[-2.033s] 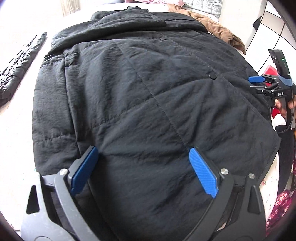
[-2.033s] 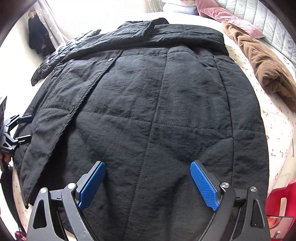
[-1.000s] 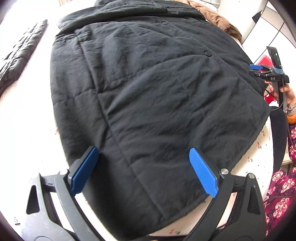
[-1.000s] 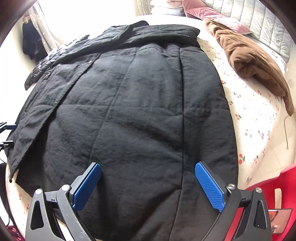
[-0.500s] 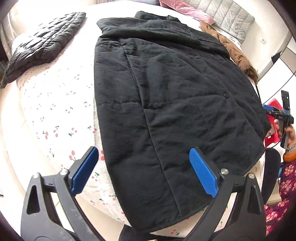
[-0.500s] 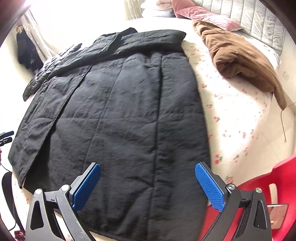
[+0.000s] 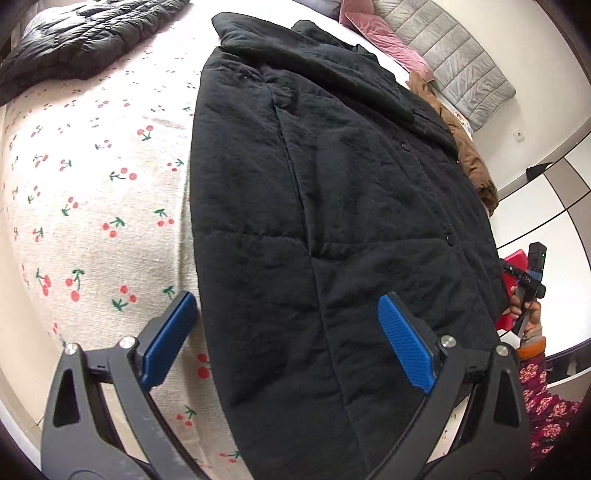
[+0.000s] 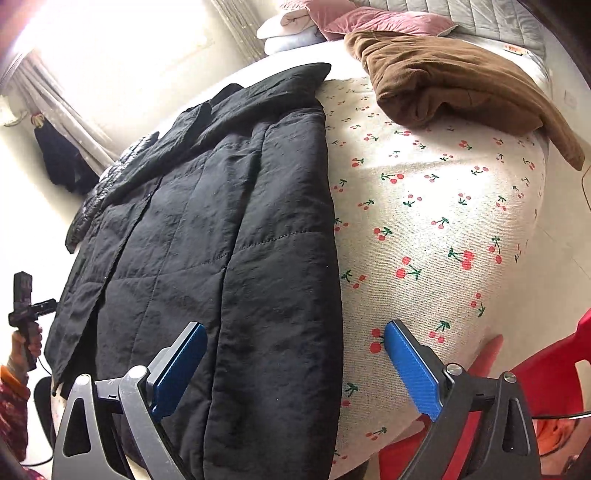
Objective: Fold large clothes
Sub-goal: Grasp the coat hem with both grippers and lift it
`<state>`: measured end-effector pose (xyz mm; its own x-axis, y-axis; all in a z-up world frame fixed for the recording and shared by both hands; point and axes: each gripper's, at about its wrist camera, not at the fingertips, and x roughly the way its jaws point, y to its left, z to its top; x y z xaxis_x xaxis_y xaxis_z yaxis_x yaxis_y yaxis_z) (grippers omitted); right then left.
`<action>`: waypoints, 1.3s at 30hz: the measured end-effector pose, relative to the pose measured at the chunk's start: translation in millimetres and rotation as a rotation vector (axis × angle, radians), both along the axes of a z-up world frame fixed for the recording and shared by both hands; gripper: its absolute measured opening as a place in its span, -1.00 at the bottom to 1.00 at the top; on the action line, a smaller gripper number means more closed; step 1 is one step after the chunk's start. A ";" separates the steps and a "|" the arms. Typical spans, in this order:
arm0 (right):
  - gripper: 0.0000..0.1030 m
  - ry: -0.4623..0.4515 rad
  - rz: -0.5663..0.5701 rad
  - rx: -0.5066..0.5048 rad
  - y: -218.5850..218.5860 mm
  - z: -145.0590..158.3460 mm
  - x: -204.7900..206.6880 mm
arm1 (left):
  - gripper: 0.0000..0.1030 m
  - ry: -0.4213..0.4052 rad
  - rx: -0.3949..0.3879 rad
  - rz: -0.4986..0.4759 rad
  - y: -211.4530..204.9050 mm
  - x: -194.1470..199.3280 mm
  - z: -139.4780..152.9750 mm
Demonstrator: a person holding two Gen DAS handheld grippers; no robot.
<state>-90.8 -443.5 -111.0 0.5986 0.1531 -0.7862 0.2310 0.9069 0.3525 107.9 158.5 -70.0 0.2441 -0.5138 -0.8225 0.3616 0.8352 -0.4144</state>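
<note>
A large black quilted coat [image 7: 332, 221] lies flat on the cherry-print bed, collar at the far end, sides folded in. It also shows in the right wrist view [image 8: 221, 240]. My left gripper [image 7: 288, 339] is open and empty, held over the coat's near left edge. My right gripper [image 8: 295, 365] is open and empty, held over the coat's near right edge. Each gripper shows small in the other's view, the right one [image 7: 532, 284] and the left one [image 8: 29, 306], both off the bed's near corners.
A brown garment [image 8: 443, 81] lies on the bed [image 8: 443, 221] at the far right. A black puffer jacket [image 7: 81, 40] lies at the far left. Pink pillows [image 8: 369, 22] sit at the head. A red chair [image 8: 546, 373] stands by the near right corner.
Both grippers have pulled back and outward from over the coat's middle to its near side edges. They stayed open. The coat lies as before.
</note>
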 end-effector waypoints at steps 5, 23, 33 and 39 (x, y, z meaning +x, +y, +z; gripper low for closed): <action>0.40 -0.046 0.050 0.106 -3.0 5.0 -3.5 | 0.89 -0.009 -0.029 0.041 3.2 14.8 6.7; 0.17 -0.076 0.087 0.384 -10.8 -18.2 5.9 | 0.68 0.150 -0.326 -0.160 -6.6 -8.5 -12.6; 0.03 -0.084 0.121 0.465 22.6 -24.9 -26.7 | 0.58 0.184 -0.325 -0.176 -29.8 -45.3 -8.6; -0.58 -0.052 0.068 0.413 32.2 -27.8 -22.9 | -0.21 0.217 -0.293 -0.110 -29.4 -51.7 -10.0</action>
